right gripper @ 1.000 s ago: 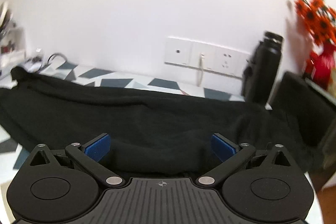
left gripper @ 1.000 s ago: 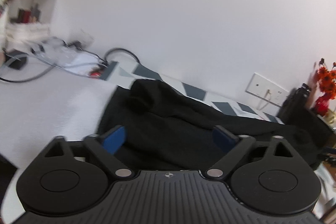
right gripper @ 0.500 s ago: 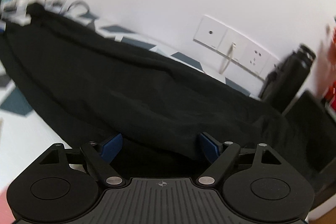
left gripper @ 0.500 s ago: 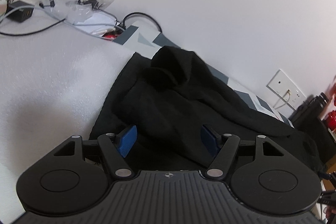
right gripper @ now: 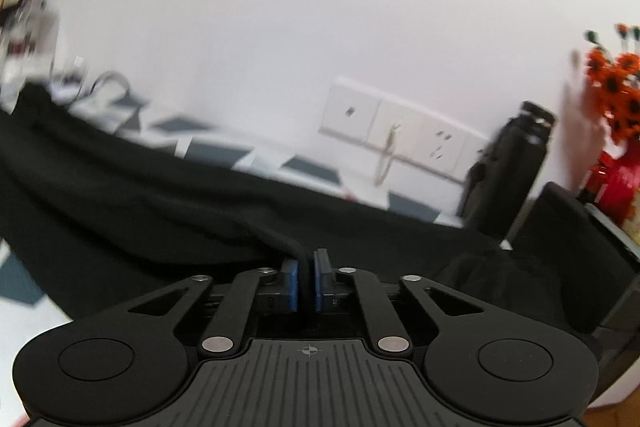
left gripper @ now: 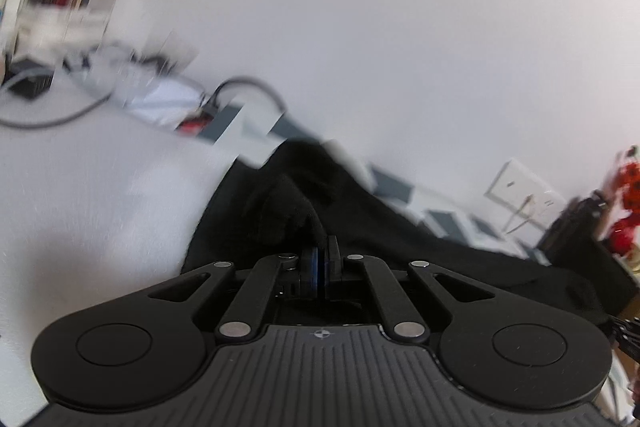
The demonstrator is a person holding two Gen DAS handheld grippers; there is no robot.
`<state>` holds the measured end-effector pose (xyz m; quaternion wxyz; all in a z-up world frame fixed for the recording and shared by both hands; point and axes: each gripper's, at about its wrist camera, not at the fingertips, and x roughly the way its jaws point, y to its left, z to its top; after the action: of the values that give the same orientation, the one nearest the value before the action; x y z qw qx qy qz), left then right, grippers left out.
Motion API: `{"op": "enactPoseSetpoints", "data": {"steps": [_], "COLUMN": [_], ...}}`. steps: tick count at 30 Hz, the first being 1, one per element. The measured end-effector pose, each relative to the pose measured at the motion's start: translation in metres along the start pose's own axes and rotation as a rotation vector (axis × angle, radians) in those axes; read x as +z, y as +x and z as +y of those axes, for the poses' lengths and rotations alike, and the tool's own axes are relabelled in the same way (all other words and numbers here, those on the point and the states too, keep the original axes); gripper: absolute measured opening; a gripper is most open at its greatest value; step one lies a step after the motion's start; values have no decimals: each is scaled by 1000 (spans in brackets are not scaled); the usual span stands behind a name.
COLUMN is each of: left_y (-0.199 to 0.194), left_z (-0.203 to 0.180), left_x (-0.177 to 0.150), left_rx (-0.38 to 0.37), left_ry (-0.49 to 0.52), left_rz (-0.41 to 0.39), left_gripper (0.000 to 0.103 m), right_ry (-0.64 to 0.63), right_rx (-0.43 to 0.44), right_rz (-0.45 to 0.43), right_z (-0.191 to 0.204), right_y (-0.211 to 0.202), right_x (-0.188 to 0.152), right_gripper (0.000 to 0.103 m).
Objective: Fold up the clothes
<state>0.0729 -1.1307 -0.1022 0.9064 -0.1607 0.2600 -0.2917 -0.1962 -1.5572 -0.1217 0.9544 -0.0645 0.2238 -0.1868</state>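
Both: left claw [left gripper: 321, 259] and right claw [right gripper: 306, 277] pinch the black garment [right gripper: 160, 203].

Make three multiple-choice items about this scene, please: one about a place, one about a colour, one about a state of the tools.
1. Where does the black bottle stand?
A. right of the wall sockets
B. on top of the garment
C. in the left tool

2. What colour is the garment?
A. white
B. red
C. black

3. How is the right tool now?
A. wide open above the cloth
B. shut on a fold of the garment
C. shut on the bottle

Answers: 1 A, since the bottle is at the right end of the socket strip; 2 C, the cloth is black in both views; 3 B, its blue pads pinch a black fold, as the left tool also does.
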Motion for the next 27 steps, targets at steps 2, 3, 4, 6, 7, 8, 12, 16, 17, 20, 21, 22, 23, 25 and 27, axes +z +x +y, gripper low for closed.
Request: {"op": "enactPoseSetpoints", "data": {"steps": [2,3,4,6,7,8,12,16,17,20,21,22,23,25,27], "left_y": [-17,-22,-22,-15,-8,0,10,-3,-3,-2,0,4,8,17,27], "left_z": [-7,-7,-5,1,5,8,20,23,23,23,23,24,24,21,24], "left_x": [2,3,3,0,-2,-5,-9,-4,-3,-2,-3,-4,-6,-10,-8], "left_rx": [-25,-38,-52,-54,-35,-17,41,56,54,39,14,-20,-54,-12,31], "left_ry": [-4,-22,-45,-70,-66,-62,-47,-10,5,43,47,58,70,108,116], "left_rz": [-31,-36,-22,12,29,46,27,-29,-27,-17,-6,15,37,56,60], "left_gripper": [3,3,3,5,10,13,33,46,50,55,57,60,62,61,40], "right_ry": [53,69,82,88,91,93,112,142,150,164,165,165,166,167,161], "right_rx": [5,9,13,18,20,22,10,19,21,22,22,21,21,19,20], "right_rz": [-33,-34,-34,-4,15,36,64,71,74,84,87,89,91,96,98], "right_z": [-11,-16,-21,-24,-24,-24,-19,-27,-29,-32,-32,-31,-31,-30,-29], "right_y": [-9,-8,-7,3,10,17,28,25,25,29,31,32,33,36,40], "right_x": [3,4,4,1,-1,-3,-12,-16,-17,-19,-19,-20,-20,-21,-19], "right_gripper": [5,5,5,5,5,5,5,6,6,7,7,7,7,7,6]}}
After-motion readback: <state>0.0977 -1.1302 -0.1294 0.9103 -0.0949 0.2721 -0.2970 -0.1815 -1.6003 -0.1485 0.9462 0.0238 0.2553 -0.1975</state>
